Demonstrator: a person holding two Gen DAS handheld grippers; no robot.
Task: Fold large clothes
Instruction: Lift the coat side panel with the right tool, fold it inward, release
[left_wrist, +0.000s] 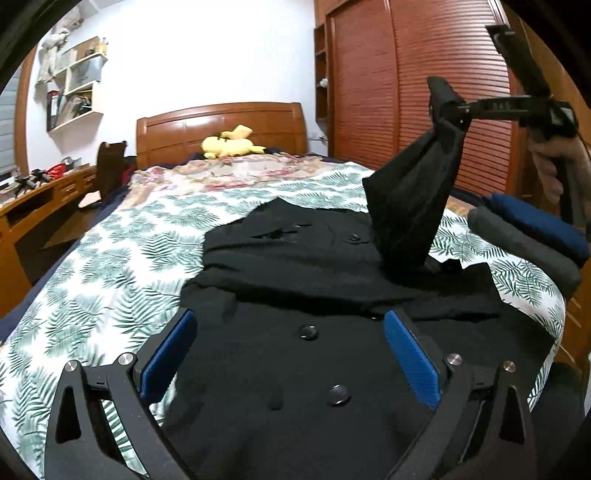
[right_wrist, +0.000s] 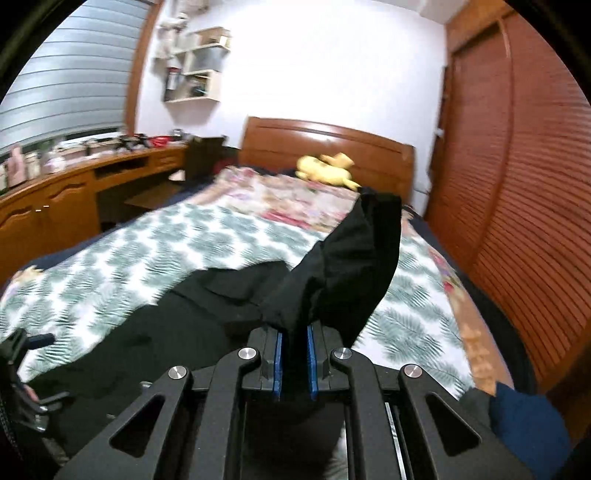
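Observation:
A black buttoned coat (left_wrist: 295, 266) lies spread on the bed's leaf-print cover (left_wrist: 110, 258). My left gripper (left_wrist: 288, 354) is open, its blue pads (left_wrist: 170, 354) spread wide just above the coat's lower front, holding nothing. My right gripper (right_wrist: 294, 363) is shut on the coat's sleeve (right_wrist: 343, 266), which it holds lifted above the bed. In the left wrist view the right gripper (left_wrist: 448, 110) shows at the upper right with the raised sleeve (left_wrist: 410, 199) hanging from it down to the coat.
Folded dark blue and grey clothes (left_wrist: 532, 236) are stacked at the bed's right edge. A yellow plush toy (left_wrist: 229, 144) lies by the wooden headboard (left_wrist: 221, 125). A wooden desk (right_wrist: 74, 192) runs along the left. Louvred wardrobe doors (left_wrist: 424, 92) stand on the right.

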